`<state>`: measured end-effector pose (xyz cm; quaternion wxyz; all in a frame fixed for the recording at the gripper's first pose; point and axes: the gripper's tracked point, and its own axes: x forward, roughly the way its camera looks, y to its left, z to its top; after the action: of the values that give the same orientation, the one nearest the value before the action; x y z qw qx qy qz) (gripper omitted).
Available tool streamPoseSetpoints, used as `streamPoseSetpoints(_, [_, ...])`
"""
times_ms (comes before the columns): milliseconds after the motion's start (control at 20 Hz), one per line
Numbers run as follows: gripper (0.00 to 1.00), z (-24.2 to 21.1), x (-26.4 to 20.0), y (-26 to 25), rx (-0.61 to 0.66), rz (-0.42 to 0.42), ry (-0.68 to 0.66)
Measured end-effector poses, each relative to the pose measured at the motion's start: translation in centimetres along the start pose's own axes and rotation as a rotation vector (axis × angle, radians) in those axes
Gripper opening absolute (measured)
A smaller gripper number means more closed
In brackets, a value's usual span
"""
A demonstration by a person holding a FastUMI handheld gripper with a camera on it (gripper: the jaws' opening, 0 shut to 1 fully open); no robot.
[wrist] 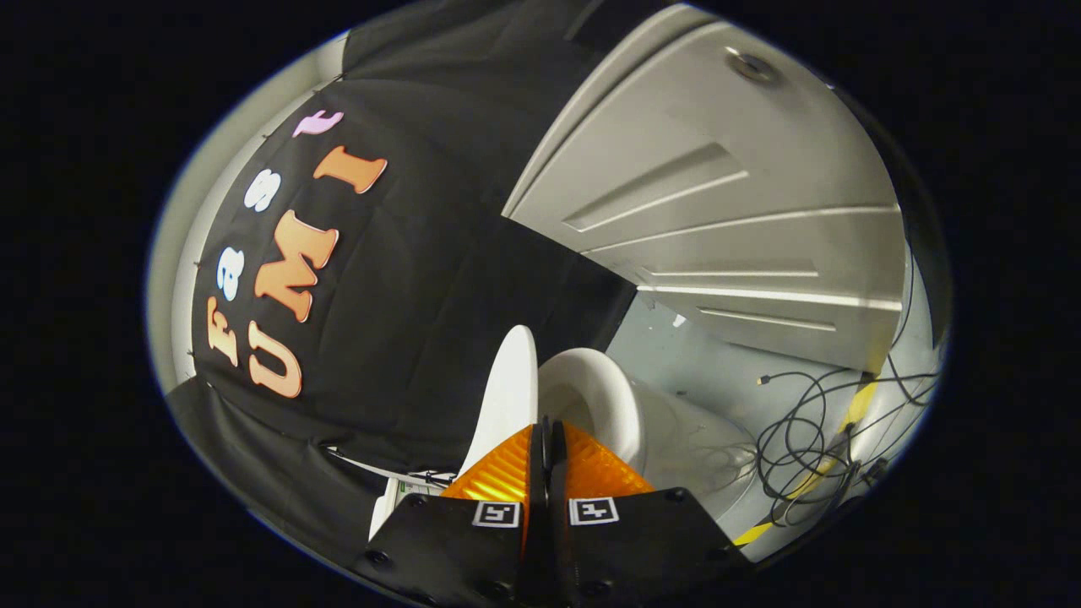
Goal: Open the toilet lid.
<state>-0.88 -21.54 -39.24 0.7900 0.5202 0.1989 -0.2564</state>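
At the bottom centre the gripper (546, 439) has its orange fingers (503, 470) pressed together on nothing, just beyond them the toilet lid (509, 393) stands raised beside the open bowl (601, 397), likely already opened, with cables (811, 422) and a white door (718, 211) farther off at the right.

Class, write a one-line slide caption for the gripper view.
Orange tongs shut with nothing between them, just behind a raised white toilet lid and open bowl; cables on the floor beyond.
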Motion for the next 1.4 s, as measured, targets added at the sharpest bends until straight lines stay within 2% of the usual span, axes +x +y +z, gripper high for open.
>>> streamPoseSetpoints(150, [0.08, 1.0, -0.5, 3.5, -0.028, 0.047, -0.033])
streamPoseSetpoints(350, [0.08, 1.7, -0.5, 7.6, -0.082, 0.07, -0.091])
streamPoseSetpoints(700, [0.07, 1.9, -1.8, 18.5, -0.225, 0.146, -0.207])
streamPoseSetpoints(1400, [0.07, -3.2, -3.3, 31.4, -0.513, 0.175, -0.195])
